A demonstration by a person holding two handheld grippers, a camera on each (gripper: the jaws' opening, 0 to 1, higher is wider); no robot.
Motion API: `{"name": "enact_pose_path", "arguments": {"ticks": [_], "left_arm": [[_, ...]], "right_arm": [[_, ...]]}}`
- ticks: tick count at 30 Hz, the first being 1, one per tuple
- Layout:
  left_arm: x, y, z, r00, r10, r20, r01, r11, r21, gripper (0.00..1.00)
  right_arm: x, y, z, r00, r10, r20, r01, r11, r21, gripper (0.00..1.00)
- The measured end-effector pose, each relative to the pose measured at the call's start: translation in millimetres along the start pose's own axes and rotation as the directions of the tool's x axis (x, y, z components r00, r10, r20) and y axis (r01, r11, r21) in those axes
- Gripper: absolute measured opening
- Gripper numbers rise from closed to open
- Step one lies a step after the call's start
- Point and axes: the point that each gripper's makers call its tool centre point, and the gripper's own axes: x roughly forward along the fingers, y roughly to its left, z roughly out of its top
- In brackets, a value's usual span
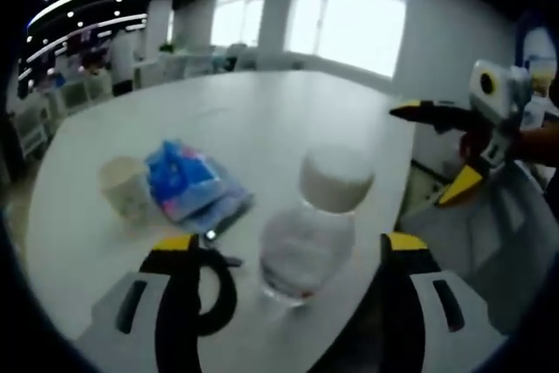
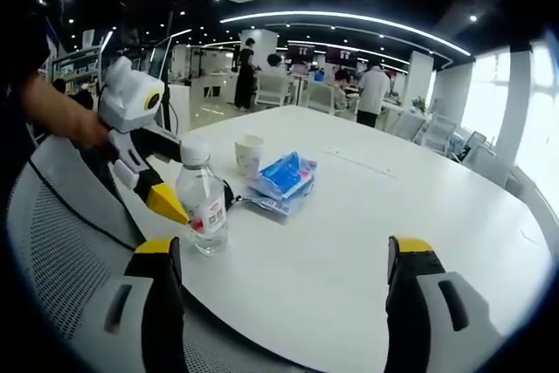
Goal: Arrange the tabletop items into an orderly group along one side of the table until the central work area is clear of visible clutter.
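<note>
Three items, a water bottle (image 2: 203, 207), blue packet (image 2: 282, 178) and paper cup (image 2: 249, 154), cluster near the counter (image 2: 367, 242) edge; left gripper (image 1: 293, 255) jaws straddle the bottle unclosed, apparently to shift it, while right gripper (image 2: 284, 255) jaws gape empty.

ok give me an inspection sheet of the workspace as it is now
surface: white table, mostly bare
job's things: bottle upright near the edge; paper cup and blue pack just beyond it
clutter: small dark thing beside the pack, too blurred to name
grippers: left gripper open, jaws either side of the bottle; right gripper open, holding nothing
cables: nothing seen
surroundings: mesh chair at the table edge; office with people, desks, windows
</note>
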Motion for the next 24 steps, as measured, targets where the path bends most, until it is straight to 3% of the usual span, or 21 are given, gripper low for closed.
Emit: {"name": "enact_pose_path", "arguments": {"ticks": [7,14,24], "left_arm": [[7,-5.7,-2.0,1.0,-0.014,-0.011,0.015,1.0,0.011,0.69],[16,-2.0,-5.6,0.999,0.019,-0.028,-0.02,1.0,-0.012,0.55],[26,-6.4,-4.3,0.998,0.052,-0.026,-0.052,0.999,-0.013,0.48]], "right_arm": [[0,1,-0.2,1.0,0.003,-0.002,-0.003,1.0,-0.004,0.98],[0,0,-1.3,1.0,-0.003,-0.006,0.003,1.0,-0.01,0.97],[1,-1,-2.3,1.0,-0.005,-0.013,0.005,1.0,-0.018,0.95]]}}
